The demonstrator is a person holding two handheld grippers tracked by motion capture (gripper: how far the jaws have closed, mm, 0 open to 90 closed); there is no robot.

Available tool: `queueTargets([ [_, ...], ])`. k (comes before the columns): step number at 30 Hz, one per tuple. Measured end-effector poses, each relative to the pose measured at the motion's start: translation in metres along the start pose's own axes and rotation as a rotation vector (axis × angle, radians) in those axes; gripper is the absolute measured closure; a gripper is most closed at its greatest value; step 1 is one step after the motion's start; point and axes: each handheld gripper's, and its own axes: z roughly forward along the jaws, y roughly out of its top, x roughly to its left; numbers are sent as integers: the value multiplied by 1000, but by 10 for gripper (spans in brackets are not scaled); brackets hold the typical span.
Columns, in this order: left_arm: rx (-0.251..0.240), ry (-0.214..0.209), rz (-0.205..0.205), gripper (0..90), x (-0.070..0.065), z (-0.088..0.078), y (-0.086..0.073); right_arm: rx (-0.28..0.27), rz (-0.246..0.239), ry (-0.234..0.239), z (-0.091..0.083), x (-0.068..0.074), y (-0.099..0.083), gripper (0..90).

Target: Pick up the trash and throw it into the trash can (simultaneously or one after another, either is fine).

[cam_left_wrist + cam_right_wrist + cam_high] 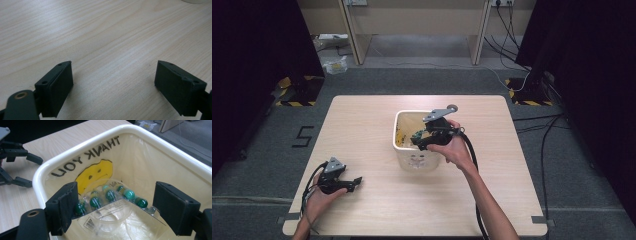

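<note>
**Surroundings, non-task items**

Light wood-grain surface (377, 200), square, on grey carpet floor (257, 165). Black "5" marking (302, 136) on floor left of it. Yellow-black hazard-striped tape (295, 103) at far left and right. Beige cabinet (417, 22) behind; black cables (542, 145) trail right.

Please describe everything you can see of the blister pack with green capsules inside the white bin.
The blister pack is a clear plastic sheet with one row of about seven shiny green capsules in raised bubbles, and a printed label with a barcode on its lower part. It lies tilted inside the white bin, which has a thin plastic liner with a yellow smiley face. It rests on a clear plastic cup. The right gripper stands open around it; its left end seems to meet one pad.
</note>
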Motion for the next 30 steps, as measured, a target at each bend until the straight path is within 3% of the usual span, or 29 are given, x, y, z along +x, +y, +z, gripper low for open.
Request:
queueTargets([
  [14,0,0,0,140,0,0,0,-51,12,-8,-18,-2,9,166],
  [30,0,0,0,140,0,0,0,-97,36,-81,-56,-19,-1,170],
])
